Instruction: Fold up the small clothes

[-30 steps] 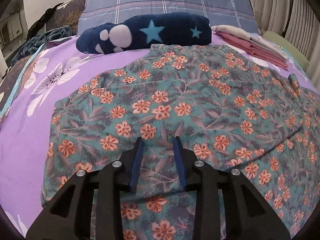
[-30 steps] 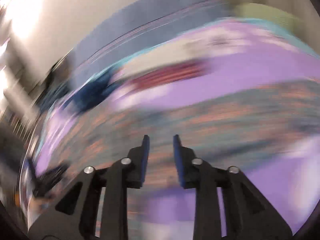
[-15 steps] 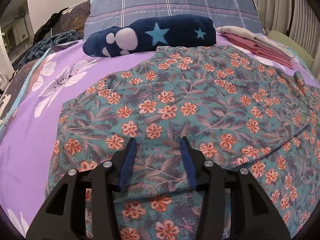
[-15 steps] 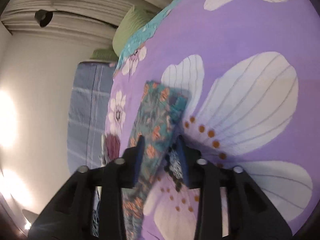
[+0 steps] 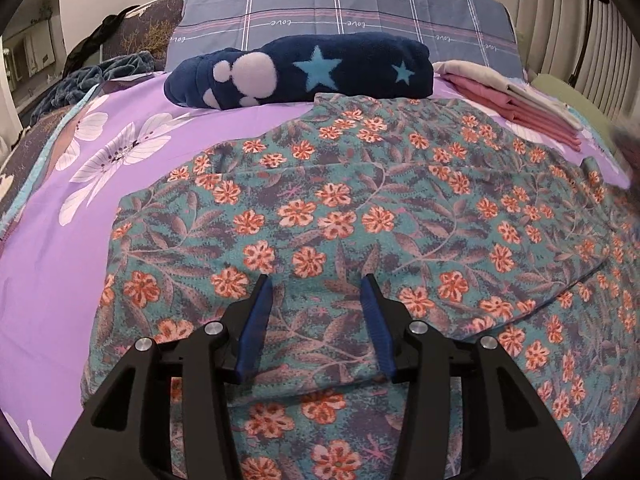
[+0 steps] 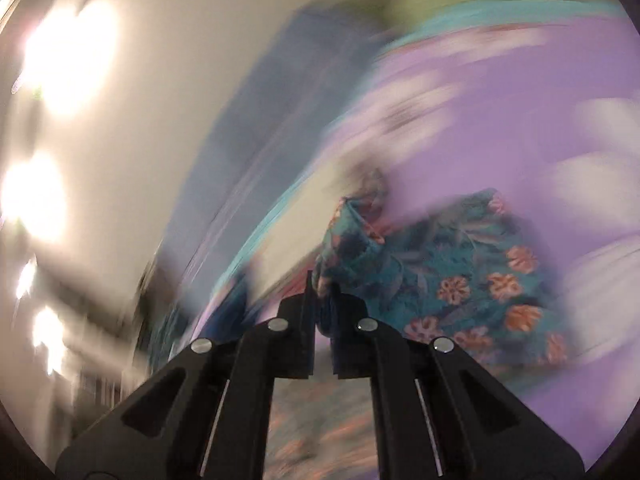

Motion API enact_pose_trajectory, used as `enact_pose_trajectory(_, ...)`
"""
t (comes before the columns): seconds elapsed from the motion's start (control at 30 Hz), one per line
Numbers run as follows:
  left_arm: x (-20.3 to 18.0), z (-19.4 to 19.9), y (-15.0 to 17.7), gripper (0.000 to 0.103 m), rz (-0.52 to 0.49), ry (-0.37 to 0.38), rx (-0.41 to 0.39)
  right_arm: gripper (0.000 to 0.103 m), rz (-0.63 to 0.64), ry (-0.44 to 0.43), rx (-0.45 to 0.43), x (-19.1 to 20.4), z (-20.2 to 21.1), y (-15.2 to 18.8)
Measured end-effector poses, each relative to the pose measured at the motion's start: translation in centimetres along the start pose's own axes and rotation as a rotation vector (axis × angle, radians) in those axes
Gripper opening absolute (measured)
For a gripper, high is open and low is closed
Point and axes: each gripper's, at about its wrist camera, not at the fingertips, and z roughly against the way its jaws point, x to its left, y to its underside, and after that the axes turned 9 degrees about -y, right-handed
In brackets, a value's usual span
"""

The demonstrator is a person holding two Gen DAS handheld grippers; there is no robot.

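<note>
A teal garment with orange flowers (image 5: 360, 220) lies spread flat on the purple floral bedsheet (image 5: 60, 240). My left gripper (image 5: 316, 288) is open, its blue-padded fingers just above the garment's near part, holding nothing. In the blurred right wrist view my right gripper (image 6: 321, 284) is shut on an edge of the same floral garment (image 6: 460, 276), which hangs lifted beside the fingers over the purple sheet (image 6: 540, 112).
A rolled navy blanket with stars (image 5: 304, 72) lies behind the garment. Folded pink and beige clothes (image 5: 516, 100) are stacked at the back right. A checked grey-blue pillow (image 5: 348, 16) stands at the head of the bed. A dark blanket (image 5: 92, 80) lies at the back left.
My left gripper has opened wider over the garment. My right gripper has closed on the garment's edge and is swinging fast with it; its view has turned and blurred.
</note>
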Motion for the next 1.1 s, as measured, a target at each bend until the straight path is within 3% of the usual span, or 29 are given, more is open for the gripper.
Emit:
enact_pose_trajectory(0.07, 0.4, 0.0, 0.0, 0.054, 0.018, 0.032, 0.000, 0.005, 0.126, -0.072, 0.152, 4.6, -5.4, 4.2)
enact_pose_trajectory(0.13, 0.8, -0.1, 0.0, 0.061, 0.038, 0.090, -0.001, 0.005, 0.220, -0.087, 0.275, 7.0, -9.3, 8.1)
enact_pose_trajectory(0.2, 1.1, -0.1, 0.1, 0.062, 0.049, 0.114, 0.000, 0.005, 0.284, -0.055, 0.370, 7.7, -12.0, 11.7)
enact_pose_trajectory(0.33, 0.9, -0.1, 0.0, 0.062, 0.048, 0.117, -0.002, 0.006, 0.271, 0.017, 0.484, 5.8, -14.6, 15.4)
enact_pose_trajectory(0.47, 1.1, 0.2, 0.0, 0.062, 0.074, 0.146, -0.004, 0.008, 0.280, 0.030, 0.497, 5.1, -14.1, 17.3)
enact_pose_trajectory(0.5, 1.4, 0.4, 0.0, 0.060, 0.104, 0.193, -0.002, 0.008, 0.300, 0.026, 0.489, 5.3, -13.9, 17.5)
enact_pose_trajectory(0.53, 1.7, 0.7, -0.1, 0.054, 0.149, 0.301, 0.009, 0.008, 0.316, 0.025, 0.488, 5.4, -13.6, 18.1)
enact_pose_trajectory(0.63, 1.2, 1.0, -0.7, 0.053, 0.215, 0.520, 0.042, 0.014, 0.370, 0.015, 0.487, 5.9, -13.3, 19.1)
enact_pose_trajectory(0.7, 0.0, 1.2, -1.3, 0.054, 0.179, 0.549, 0.046, 0.019, 0.400, 0.003, 0.489, 5.8, -13.3, 19.3)
enact_pose_trajectory(0.77, -1.7, 1.1, -2.0, 0.064, 0.131, 0.575, 0.067, 0.020, 0.416, -0.001, 0.489, 5.9, -13.4, 19.5)
enact_pose_trajectory(0.87, -3.5, 0.4, -3.1, 0.070, 0.117, 0.621, 0.104, 0.020, 0.396, -0.015, 0.490, 5.6, -13.3, 19.3)
enact_pose_trajectory(1.0, -5.5, -1.9, -3.8, 0.070, 0.117, 0.587, 0.189, 0.020, 0.378, -0.024, 0.490, 5.3, -13.2, 19.2)
enact_pose_trajectory(1.03, -5.9, -2.3, -3.9, 0.063, 0.115, 0.567, 0.194, 0.020, 0.380, -0.023, 0.491, 5.3, -13.2, 19.2)
enact_pose_trajectory(1.07, -6.2, -2.3, -4.0, 0.035, 0.104, 0.546, 0.185, 0.020, 0.382, -0.023, 0.491, 5.4, -13.1, 19.2)
enact_pose_trajectory(1.1, -6.5, -2.5, -4.2, 0.018, 0.089, 0.532, 0.186, 0.021, 0.384, -0.024, 0.491, 5.5, -13.0, 19.1)
